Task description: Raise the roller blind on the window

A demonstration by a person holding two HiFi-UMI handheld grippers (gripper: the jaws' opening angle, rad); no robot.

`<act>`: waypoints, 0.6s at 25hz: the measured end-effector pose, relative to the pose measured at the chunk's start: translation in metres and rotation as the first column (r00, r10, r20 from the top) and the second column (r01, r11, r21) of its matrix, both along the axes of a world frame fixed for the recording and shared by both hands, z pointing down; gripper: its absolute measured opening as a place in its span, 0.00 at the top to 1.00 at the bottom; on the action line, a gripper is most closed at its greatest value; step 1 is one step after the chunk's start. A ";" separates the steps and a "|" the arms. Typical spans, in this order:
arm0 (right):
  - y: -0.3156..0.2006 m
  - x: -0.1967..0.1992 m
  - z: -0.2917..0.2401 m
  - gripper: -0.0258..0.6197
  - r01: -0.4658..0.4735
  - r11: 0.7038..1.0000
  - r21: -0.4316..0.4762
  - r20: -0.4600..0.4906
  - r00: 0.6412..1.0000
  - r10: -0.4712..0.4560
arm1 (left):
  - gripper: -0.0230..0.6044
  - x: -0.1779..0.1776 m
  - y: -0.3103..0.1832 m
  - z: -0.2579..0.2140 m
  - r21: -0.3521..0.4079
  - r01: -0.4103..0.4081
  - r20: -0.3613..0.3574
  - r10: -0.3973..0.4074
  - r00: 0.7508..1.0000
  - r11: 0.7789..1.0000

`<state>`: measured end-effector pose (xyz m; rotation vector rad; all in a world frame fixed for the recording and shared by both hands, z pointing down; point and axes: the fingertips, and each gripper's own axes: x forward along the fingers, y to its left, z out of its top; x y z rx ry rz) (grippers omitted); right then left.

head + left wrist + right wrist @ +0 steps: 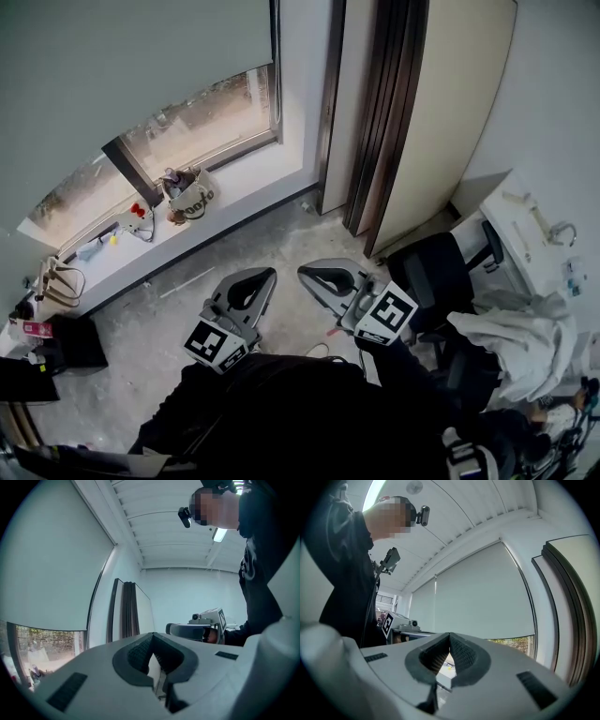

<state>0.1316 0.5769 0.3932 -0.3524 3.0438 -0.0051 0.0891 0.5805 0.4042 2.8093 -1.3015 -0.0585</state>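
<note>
Left gripper point(255, 278): the fingers point(137, 654) are closed together with nothing between them. It is held level, pointing towards the window wall.
Right gripper point(314, 273): its fingers point(461, 656) are also pressed together and empty. It sits just beside the left gripper, with the two sets of tips near each other but apart.
Marker cubes: there is one on each gripper, behind the fingers, left point(216, 344) and right point(385, 314).
Roller blind point(122, 66): it is drawn most of the way down. It lies ahead of and above both pairs of fingers, well apart from them, and neither gripper touches it.
Blind, from the gripper views: it fills the area left of the left fingers point(51, 564) and the area straight above the right fingers point(483, 597).
Window point(202, 117): a strip of glass is uncovered beneath the blind's lower edge, beyond the fingertips.
Sill point(253, 173): it runs below the glass, ahead of the fingers. A small bag point(190, 194) stands on it, beyond the left fingers.
Floor point(159, 328): bare concrete lies beneath both grippers.
Chair point(441, 272): a dark chair stands to the right of the right fingers.
</note>
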 end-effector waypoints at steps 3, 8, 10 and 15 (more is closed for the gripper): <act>-0.002 0.009 0.002 0.95 0.016 1.000 -0.003 -0.004 1.000 -0.016 | 0.95 0.008 -0.002 0.002 -0.006 0.022 0.000 -0.022 1.000 1.000; -0.013 0.018 -0.001 0.95 0.025 1.000 -0.005 0.017 1.000 -0.025 | 0.95 0.015 -0.011 0.005 -0.018 0.048 -0.003 -0.048 0.999 0.999; -0.020 0.013 -0.001 0.95 0.030 0.999 -0.013 0.019 0.999 -0.030 | 0.95 0.012 -0.018 0.006 -0.023 0.047 -0.006 -0.047 0.999 0.999; -0.049 -0.010 0.003 0.95 0.028 1.000 -0.011 0.015 1.000 -0.028 | 0.95 -0.007 -0.050 0.008 -0.019 0.038 -0.012 -0.038 0.999 0.999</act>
